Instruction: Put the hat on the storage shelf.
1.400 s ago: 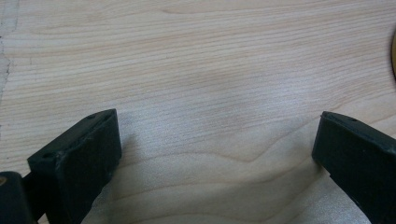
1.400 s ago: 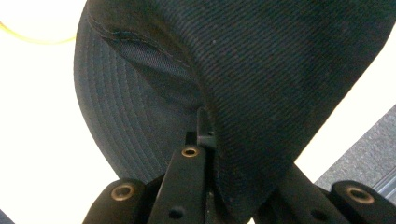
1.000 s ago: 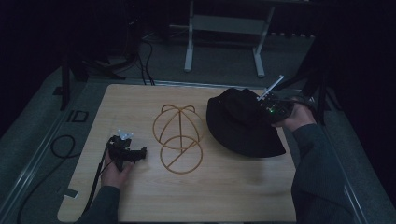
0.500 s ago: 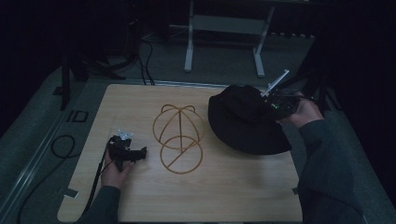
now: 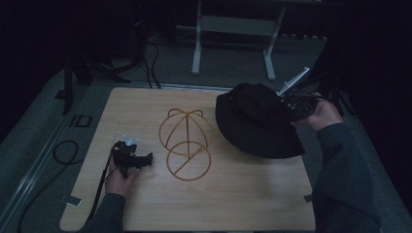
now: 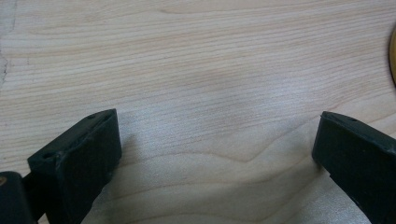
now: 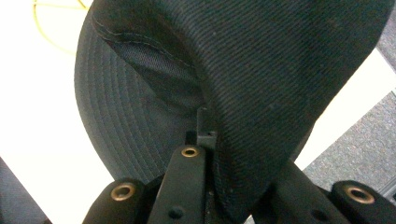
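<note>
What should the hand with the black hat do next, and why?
Probably carry the black hat leftward toward the wire hat stand. The right gripper is shut on the hat's brim at the table's right side, and the stand sits bare in the middle. The left gripper rests open beside it.

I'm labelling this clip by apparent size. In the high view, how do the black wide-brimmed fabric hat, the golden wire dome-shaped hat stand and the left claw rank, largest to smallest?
1. Black wide-brimmed fabric hat, though lifted toward the camera, which may enlarge it.
2. Golden wire dome-shaped hat stand.
3. Left claw, clearly smallest.
</note>
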Demonstrator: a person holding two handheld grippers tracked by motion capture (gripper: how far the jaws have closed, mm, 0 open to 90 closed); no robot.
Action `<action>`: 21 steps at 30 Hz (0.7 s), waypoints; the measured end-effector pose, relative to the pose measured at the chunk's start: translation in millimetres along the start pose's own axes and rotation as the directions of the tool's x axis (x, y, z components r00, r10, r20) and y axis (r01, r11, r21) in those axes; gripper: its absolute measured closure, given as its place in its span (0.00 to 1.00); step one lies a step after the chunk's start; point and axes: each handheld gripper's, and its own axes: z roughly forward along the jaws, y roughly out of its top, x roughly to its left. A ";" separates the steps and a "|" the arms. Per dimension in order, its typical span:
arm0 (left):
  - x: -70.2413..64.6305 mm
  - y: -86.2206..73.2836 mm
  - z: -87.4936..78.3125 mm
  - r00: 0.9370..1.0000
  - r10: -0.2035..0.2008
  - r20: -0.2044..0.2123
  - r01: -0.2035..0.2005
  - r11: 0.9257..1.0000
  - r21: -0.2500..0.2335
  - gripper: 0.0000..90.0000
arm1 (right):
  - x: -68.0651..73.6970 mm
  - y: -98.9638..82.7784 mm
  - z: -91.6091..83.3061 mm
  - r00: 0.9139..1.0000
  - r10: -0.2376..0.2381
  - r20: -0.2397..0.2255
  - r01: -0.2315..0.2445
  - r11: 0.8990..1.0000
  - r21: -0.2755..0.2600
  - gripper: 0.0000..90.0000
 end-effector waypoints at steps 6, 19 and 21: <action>-0.1 0.0 0.0 1.000 0.001 0.000 -0.001 1.000 0.000 0.02 | -1.4 -1.5 -5.1 1.000 -0.013 -0.007 0.013 1.000 -0.014 0.97; -0.1 0.0 0.0 1.000 0.001 0.001 -0.001 1.000 0.000 0.02 | -0.1 -5.0 -16.6 0.999 -0.020 -0.034 0.018 0.998 -0.061 0.97; 0.0 0.0 0.0 1.000 0.001 0.000 -0.001 1.000 0.000 0.02 | -0.4 -5.3 -17.4 0.999 -0.026 -0.036 0.023 0.998 -0.063 0.97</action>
